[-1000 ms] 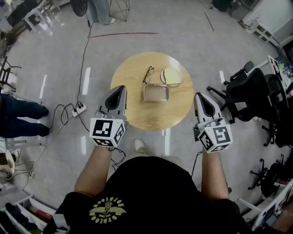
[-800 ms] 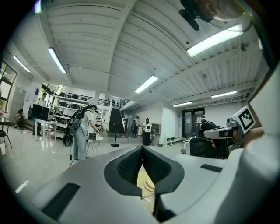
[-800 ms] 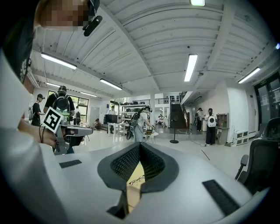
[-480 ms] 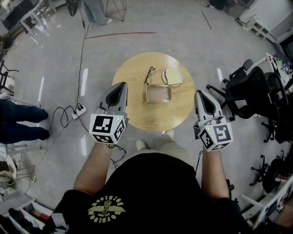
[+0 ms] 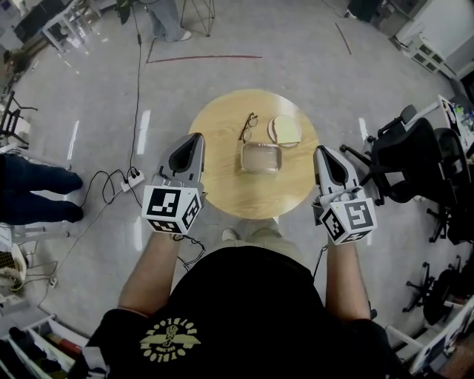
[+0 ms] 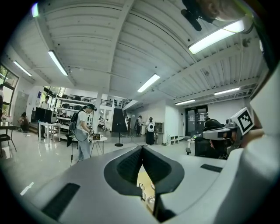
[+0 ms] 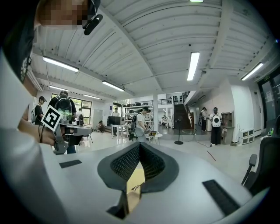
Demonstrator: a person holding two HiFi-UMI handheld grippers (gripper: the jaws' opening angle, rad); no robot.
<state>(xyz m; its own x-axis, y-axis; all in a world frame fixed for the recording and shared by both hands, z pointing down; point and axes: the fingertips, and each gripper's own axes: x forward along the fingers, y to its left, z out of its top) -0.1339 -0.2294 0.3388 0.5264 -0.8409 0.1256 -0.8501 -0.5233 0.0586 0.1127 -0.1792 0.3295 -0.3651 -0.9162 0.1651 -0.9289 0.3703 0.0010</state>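
Note:
A round wooden table (image 5: 222, 185) stands ahead of me on the grey floor. On it lie a pair of dark-framed eyeglasses (image 5: 249, 126), a pale round case half (image 5: 285, 130) and a rectangular grey tray-like case (image 5: 261, 157). My left gripper (image 5: 194, 137) hovers at the table's left edge, shut, with nothing held. My right gripper (image 5: 321, 150) hovers at the table's right edge, also shut and empty. In the left gripper view the jaw tips (image 6: 142, 148) meet, with tabletop showing below. In the right gripper view the jaw tips (image 7: 139, 144) meet, and the eyeglasses (image 7: 136, 187) show through the gap.
Black office chairs (image 5: 415, 159) stand to the right of the table. A cable and power strip (image 5: 133, 178) lie on the floor to the left, near a person's legs (image 5: 37, 196). Another person (image 5: 167, 18) stands beyond the table. Shelving edges the room.
The table has drifted a little to the right and down in the head view as I stepped toward it. Both grippers stay shut and hold the same pose.

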